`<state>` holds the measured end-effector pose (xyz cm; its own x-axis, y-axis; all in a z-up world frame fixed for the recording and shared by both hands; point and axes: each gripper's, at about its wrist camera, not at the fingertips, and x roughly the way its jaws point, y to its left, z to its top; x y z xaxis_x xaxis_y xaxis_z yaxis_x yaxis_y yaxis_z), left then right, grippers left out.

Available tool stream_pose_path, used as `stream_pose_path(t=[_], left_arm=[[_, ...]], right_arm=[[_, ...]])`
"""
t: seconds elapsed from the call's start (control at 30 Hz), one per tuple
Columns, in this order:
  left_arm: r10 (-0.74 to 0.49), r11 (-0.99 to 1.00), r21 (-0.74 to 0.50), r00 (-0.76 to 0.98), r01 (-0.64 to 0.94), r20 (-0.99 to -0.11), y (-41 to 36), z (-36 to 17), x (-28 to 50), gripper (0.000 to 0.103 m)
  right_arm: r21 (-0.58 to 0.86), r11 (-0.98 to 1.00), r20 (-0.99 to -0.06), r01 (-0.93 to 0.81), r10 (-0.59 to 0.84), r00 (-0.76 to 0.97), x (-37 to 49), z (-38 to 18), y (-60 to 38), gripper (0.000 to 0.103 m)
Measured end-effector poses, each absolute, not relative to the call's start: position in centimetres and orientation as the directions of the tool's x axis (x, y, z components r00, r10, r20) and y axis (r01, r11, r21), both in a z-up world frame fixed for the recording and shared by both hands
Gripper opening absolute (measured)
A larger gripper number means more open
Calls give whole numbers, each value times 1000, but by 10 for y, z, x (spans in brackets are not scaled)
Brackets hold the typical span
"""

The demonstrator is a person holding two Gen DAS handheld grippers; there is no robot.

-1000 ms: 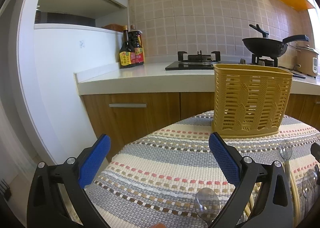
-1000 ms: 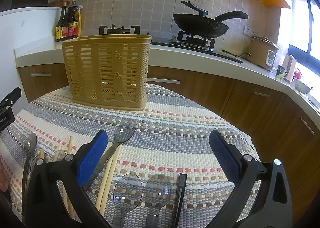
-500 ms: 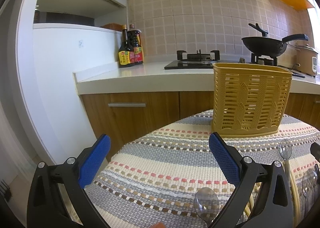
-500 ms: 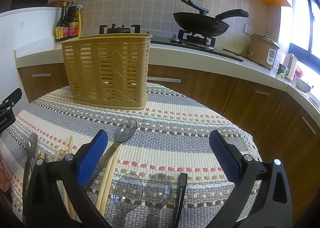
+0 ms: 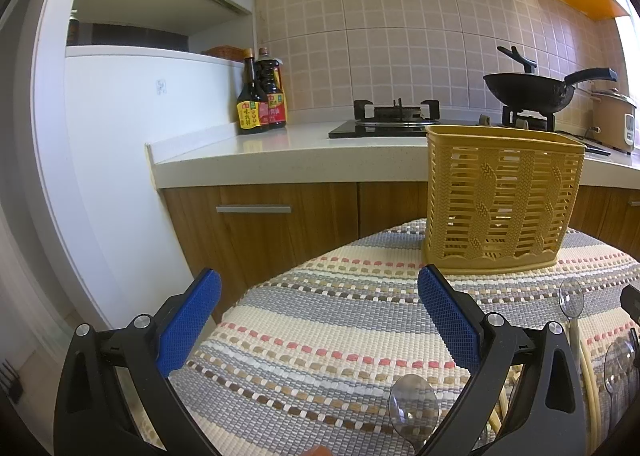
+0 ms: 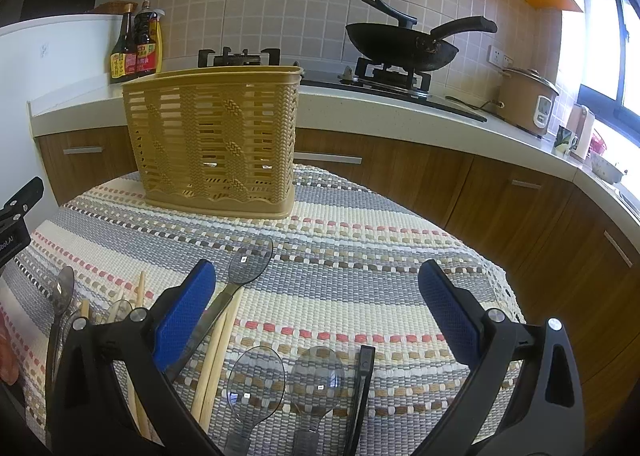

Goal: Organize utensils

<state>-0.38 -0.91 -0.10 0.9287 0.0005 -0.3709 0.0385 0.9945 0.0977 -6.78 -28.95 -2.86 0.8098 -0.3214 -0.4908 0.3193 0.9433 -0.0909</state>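
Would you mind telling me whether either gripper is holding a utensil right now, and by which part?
Nothing is held: the left gripper and right gripper are both open and empty above the striped woven cloth.

Home kitchen, gas hob [image 5: 394, 117], wok [image 6: 400, 41], tiled wall [image 5: 400, 27]

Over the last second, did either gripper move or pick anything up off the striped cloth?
Almost nothing changed. The left gripper dipped very slightly, so the yellow basket sits a touch higher in its view. The right gripper held steady. Both stay open and empty; the clear spoons and chopsticks lie untouched on the cloth.
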Motion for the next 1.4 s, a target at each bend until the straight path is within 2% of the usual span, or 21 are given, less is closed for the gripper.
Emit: stream_pose_path(t=[0.6,0.67,0.8,0.83,0.87,0.97,1.0,1.07,1.17,1.2,1.23,1.27,1.4], left_arm=[[-1,994,96,917,42,-398,-8,-1,-1,95],[-43,995,60,895,77,-444,-1,0,3,95],[-134,988,-23,780,151,-611,16,7,15,93],[-195,977,-76,707,197,-679,20,7,19,89],[-227,969,-90,690,228,-688,21,4,19,86],[-233,954,-79,551,289,-801,15,-11,23,83],[-221,950,-67,502,306,-836,13,-19,25,77],[-257,932,-120,391,342,-884,8,-30,26,75],[-306,911,-185,303,367,-903,-4,-42,30,74],[-285,914,-167,293,369,-913,-9,-47,32,70],[-260,914,-139,287,381,-922,-17,-54,34,63],[-239,913,-120,276,389,-931,-22,-59,37,60],[-166,909,-33,289,415,-943,-39,-71,51,59]], right_arm=[[-92,941,-491,326,-328,807,-69,-28,-290,97],[-80,941,-508,329,-322,799,-68,-25,-295,97],[-53,949,-576,312,-284,766,-64,-9,-307,97],[-45,950,-590,309,-275,759,-62,-5,-310,97],[-36,952,-611,305,-263,747,-58,-1,-314,97],[-11,962,-709,273,-200,676,-47,2,-323,96],[5,964,-728,264,-178,662,-44,1,-326,96],[49,969,-769,243,-119,628,-38,-3,-334,87],[172,963,-845,206,36,533,-18,-13,-349,81],[213,956,-861,201,87,501,-11,-18,-353,80],[235,951,-876,201,118,468,-4,-21,-354,75],[248,949,-885,193,141,445,3,-23,-353,71],[250,952,-913,175,172,369,29,-32,-341,70]])
